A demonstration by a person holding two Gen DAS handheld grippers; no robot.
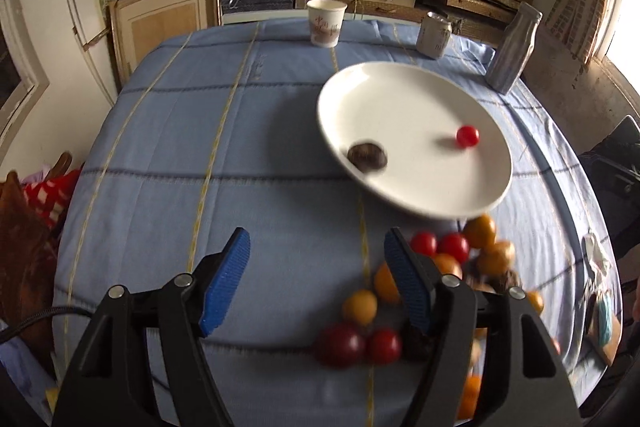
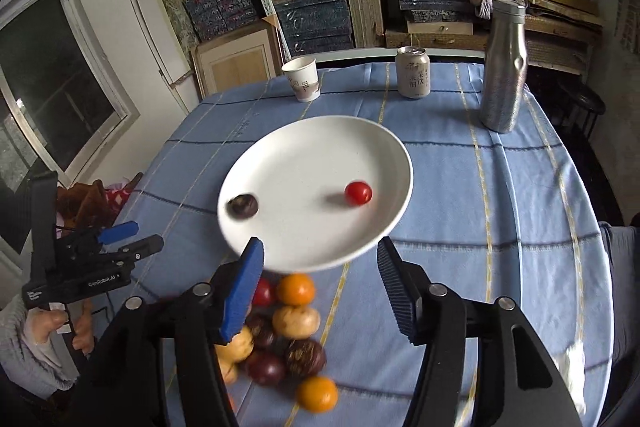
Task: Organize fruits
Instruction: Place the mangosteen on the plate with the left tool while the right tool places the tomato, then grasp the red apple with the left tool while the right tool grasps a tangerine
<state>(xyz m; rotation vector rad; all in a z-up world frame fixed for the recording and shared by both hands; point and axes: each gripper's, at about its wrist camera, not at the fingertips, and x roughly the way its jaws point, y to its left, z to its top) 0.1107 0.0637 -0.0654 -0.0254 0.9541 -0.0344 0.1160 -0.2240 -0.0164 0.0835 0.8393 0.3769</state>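
Observation:
A white plate (image 1: pixel 400 99) (image 2: pixel 304 151) lies on the blue cloth. On it are a red cherry tomato (image 1: pixel 467 136) (image 2: pixel 358 193) and a dark round fruit (image 1: pixel 367 155) (image 2: pixel 243 205). A pile of orange, red, yellow and dark fruits (image 1: pixel 452 255) (image 2: pixel 296 323) lies on the cloth in front of the plate. My left gripper (image 1: pixel 316 275) is open and empty, left of the pile; it also shows in the right wrist view (image 2: pixel 134 235). My right gripper (image 2: pixel 320 283) is open and empty above the pile, at the plate's near rim.
A paper cup (image 1: pixel 326 23) (image 2: pixel 302 79), a drink can (image 1: pixel 434 35) (image 2: pixel 413 73) and a steel bottle (image 1: pixel 514 49) (image 2: pixel 503 67) stand at the table's far edge. Shelves of boxes fill the back wall. A small wrapper (image 1: pixel 598 267) lies at the table's right edge.

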